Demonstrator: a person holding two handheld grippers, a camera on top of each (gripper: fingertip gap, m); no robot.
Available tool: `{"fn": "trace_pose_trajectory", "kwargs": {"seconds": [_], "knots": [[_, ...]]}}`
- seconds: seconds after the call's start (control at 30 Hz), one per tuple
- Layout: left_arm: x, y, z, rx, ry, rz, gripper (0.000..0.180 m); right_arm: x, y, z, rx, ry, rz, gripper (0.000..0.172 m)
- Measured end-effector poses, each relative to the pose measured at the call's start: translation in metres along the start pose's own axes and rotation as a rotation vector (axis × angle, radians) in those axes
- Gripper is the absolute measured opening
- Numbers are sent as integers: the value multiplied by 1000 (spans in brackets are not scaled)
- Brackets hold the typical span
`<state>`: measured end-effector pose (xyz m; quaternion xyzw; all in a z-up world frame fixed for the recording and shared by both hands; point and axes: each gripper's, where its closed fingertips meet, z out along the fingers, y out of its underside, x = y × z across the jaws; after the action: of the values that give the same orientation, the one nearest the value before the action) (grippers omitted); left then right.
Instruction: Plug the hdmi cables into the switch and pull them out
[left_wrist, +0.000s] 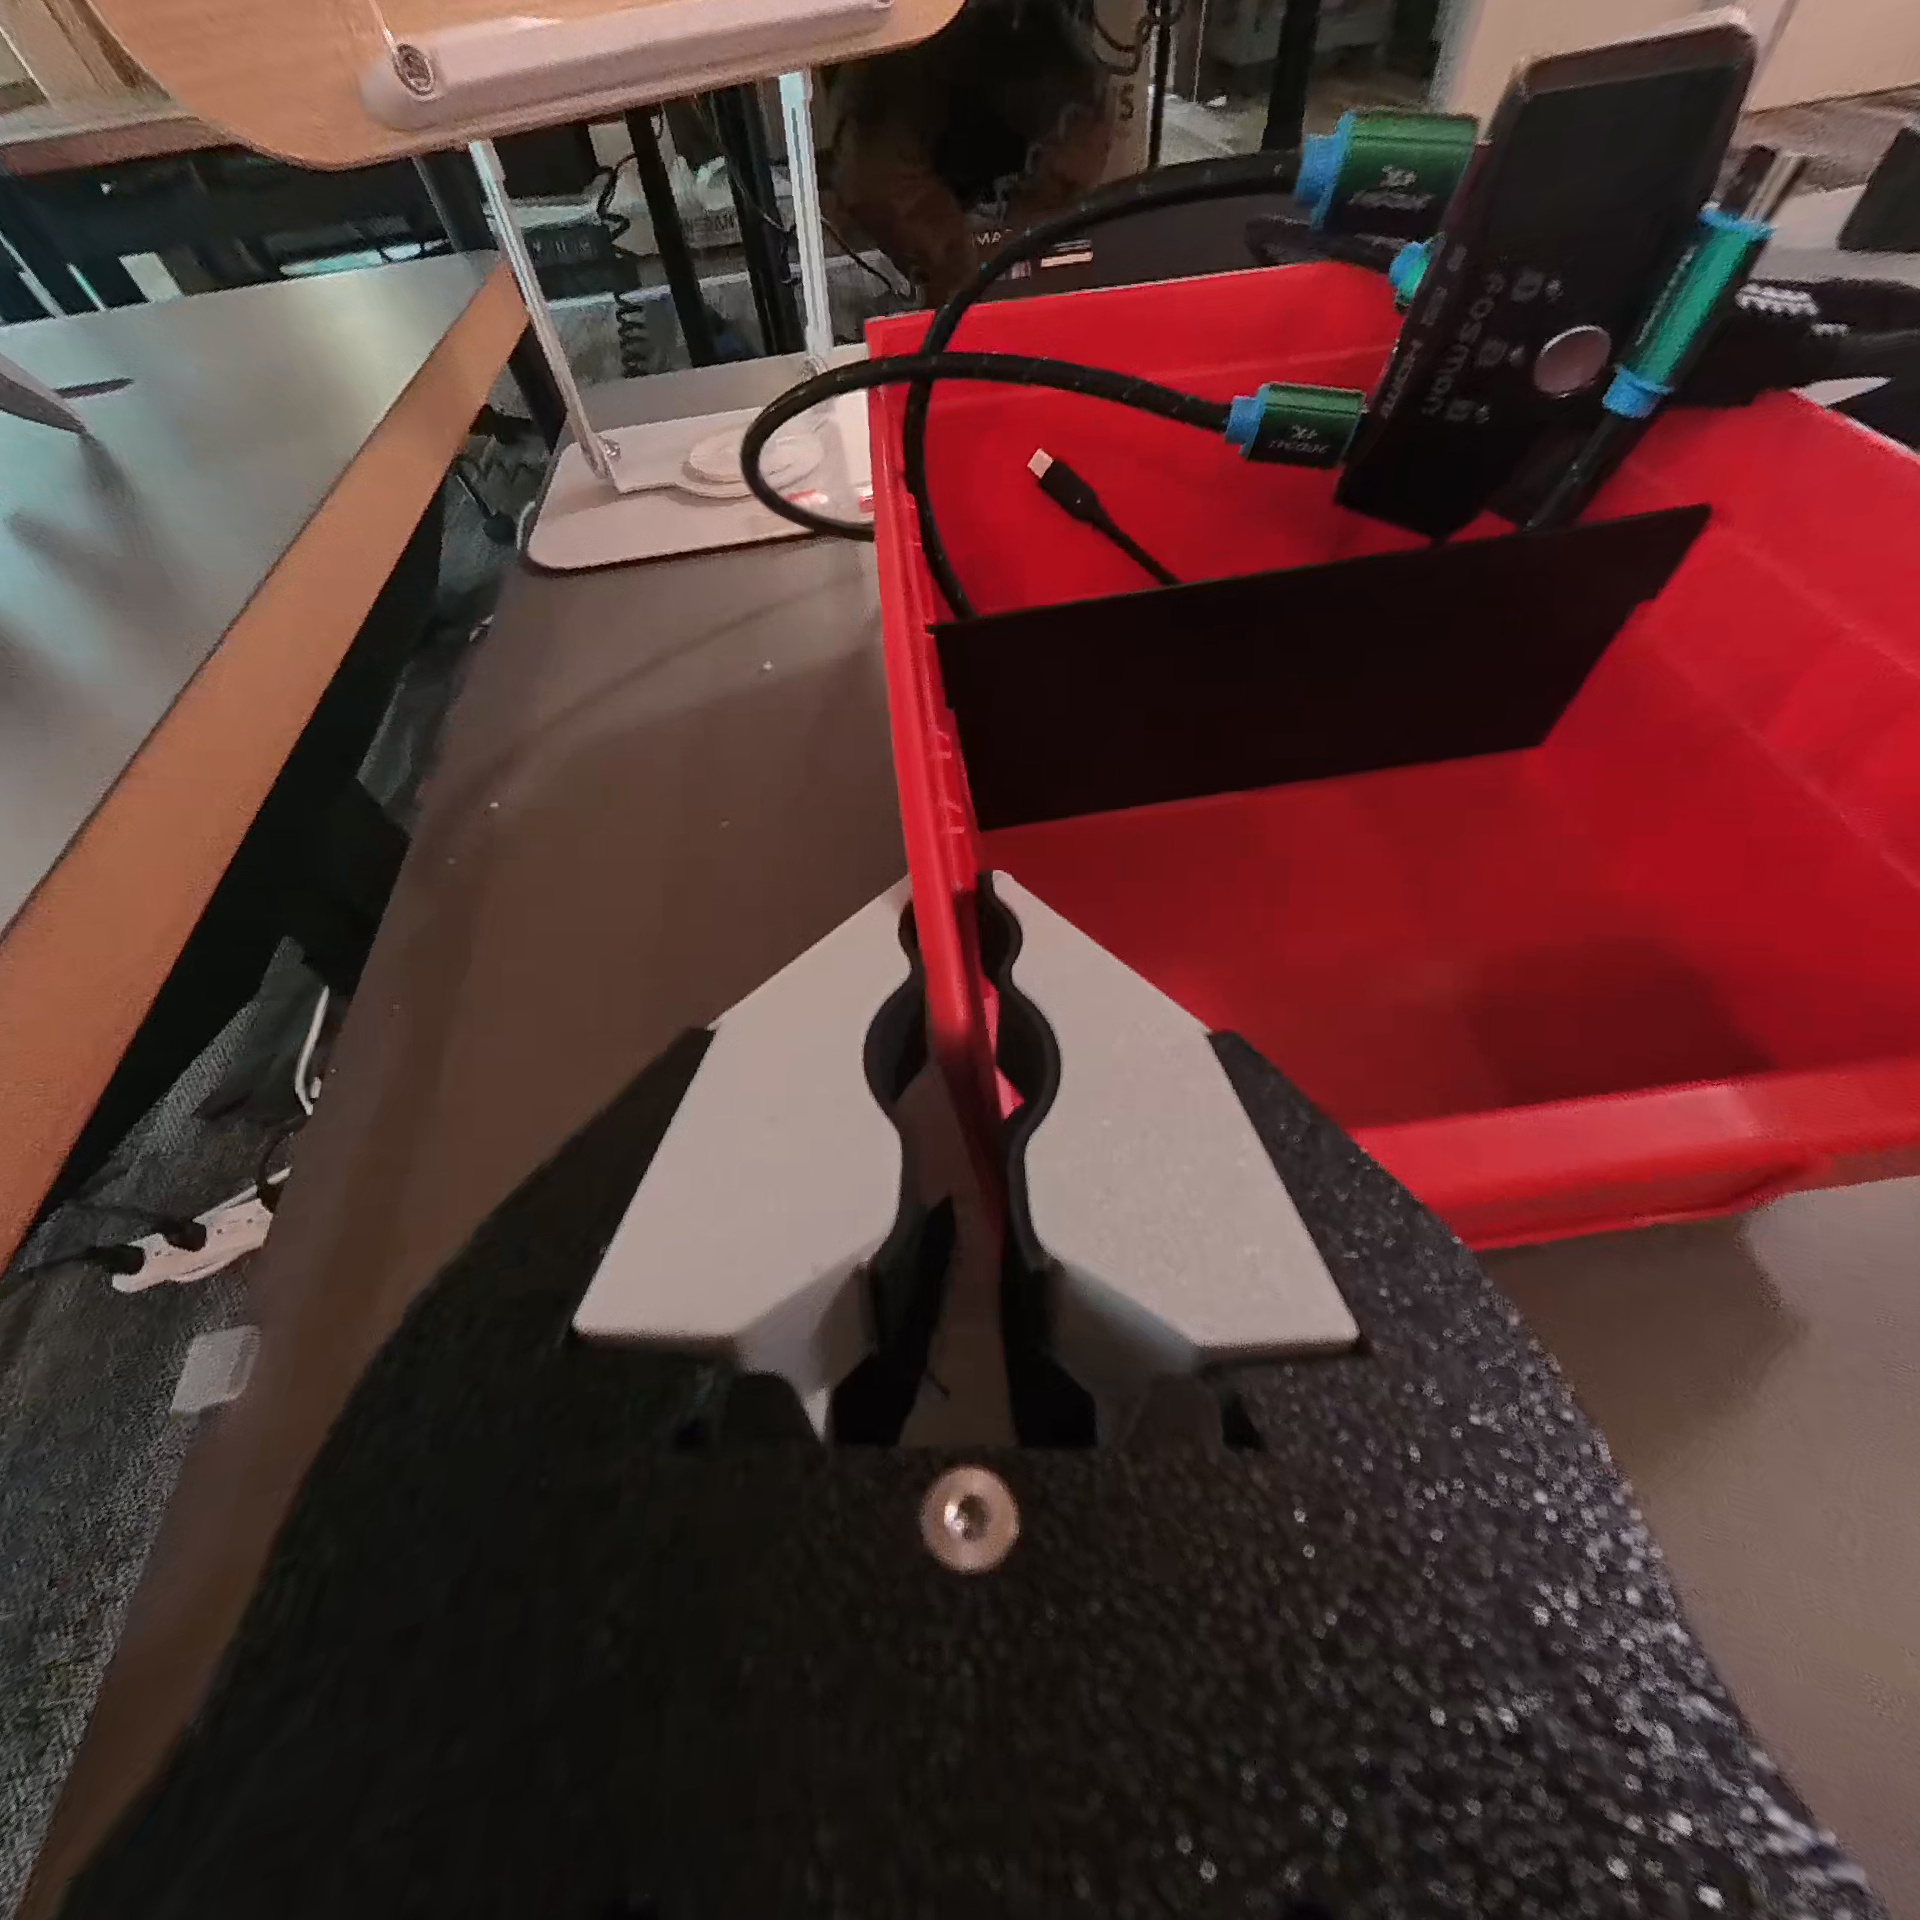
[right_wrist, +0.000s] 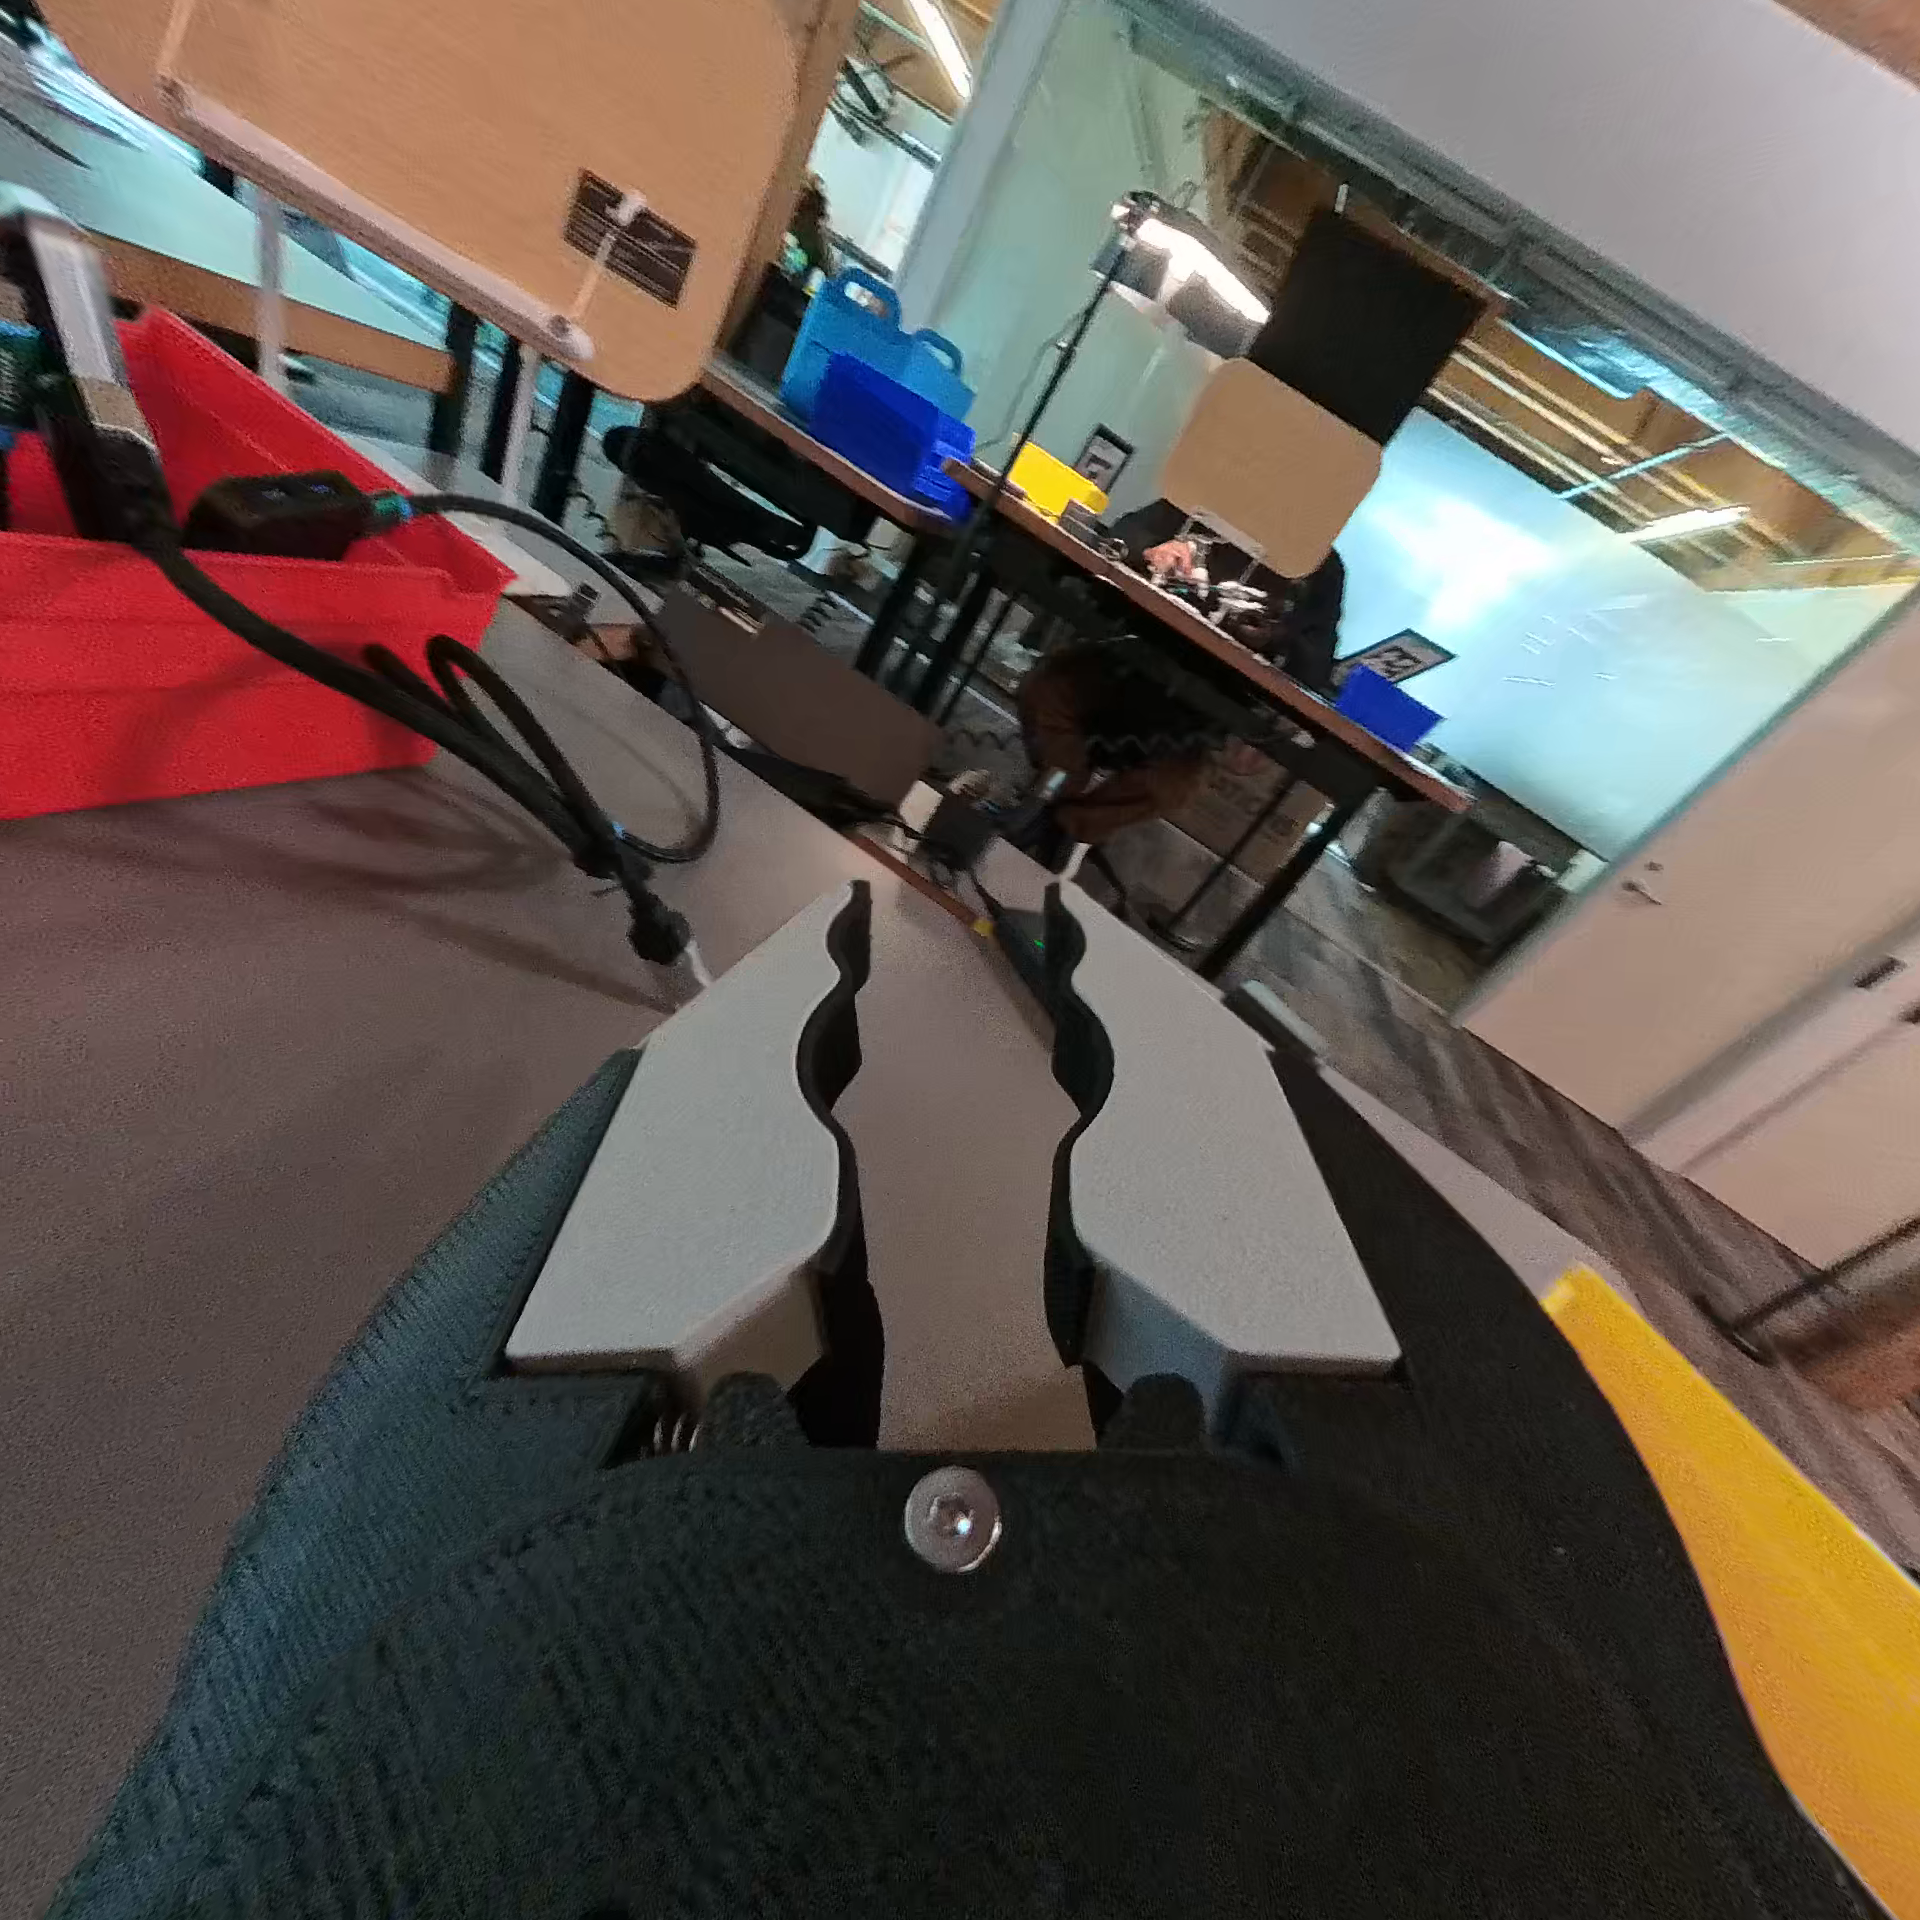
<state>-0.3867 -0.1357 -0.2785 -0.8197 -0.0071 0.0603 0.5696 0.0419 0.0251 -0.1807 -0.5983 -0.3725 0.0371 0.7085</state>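
At the grey table, the left gripper (left_wrist: 951, 925) pinches the red bin's side wall (left_wrist: 940, 790), apparently to steady it, while the right gripper (right_wrist: 956, 914) hangs open and empty; the switch (left_wrist: 1507, 343) leans inside the bin with green-ended hdmi cables (left_wrist: 1299, 421) plugged in

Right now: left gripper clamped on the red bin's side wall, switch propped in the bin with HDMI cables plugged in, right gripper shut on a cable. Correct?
Not quite. The right gripper is open with nothing between its fingers, as the right wrist view shows. The rest holds: left gripper clamps the red bin wall, and the switch has HDMI cables plugged in.
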Motion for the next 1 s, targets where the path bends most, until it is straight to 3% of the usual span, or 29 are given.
{"fn": "trace_pose_trajectory", "kwargs": {"seconds": [0.13, 0.2, 0.27, 0.37, 0.5, 0.67, 0.77, 0.9, 1.0], "knots": [[-1, 1, -16, 1, 4, 34, 6, -18, 2, 15, 52, -52, 76, 33], [-6, -4, -26, 29, -23, 41, 17, -25, 6, 22, 79, -79, 120, 34], [-10, -16, -39, 75, -43, 59, 19, -18, 7, 25, 137, -9, 130, 32], [-14, -56, -68, 205, -89, 247, 12, 5, 4, 25, 261, 142, 137, 22], [8, -115, -79, 305, 7, 278, 28, 10, 15, 46, 314, 128, 173, 22], [70, -167, -42, 232, 186, 440, 63, 23, 55, 72, 225, 196, 127, 14], [110, -187, -12, 144, 236, 580, 74, 25, 60, 73, 226, 177, 162, 13], [151, -185, 36, -27, 373, 680, 70, 28, 65, 73, 223, 160, 212, 12], [166, -184, 73, -166, 446, 560, 70, 24, 65, 75, 229, 123, 242, 12]]}}
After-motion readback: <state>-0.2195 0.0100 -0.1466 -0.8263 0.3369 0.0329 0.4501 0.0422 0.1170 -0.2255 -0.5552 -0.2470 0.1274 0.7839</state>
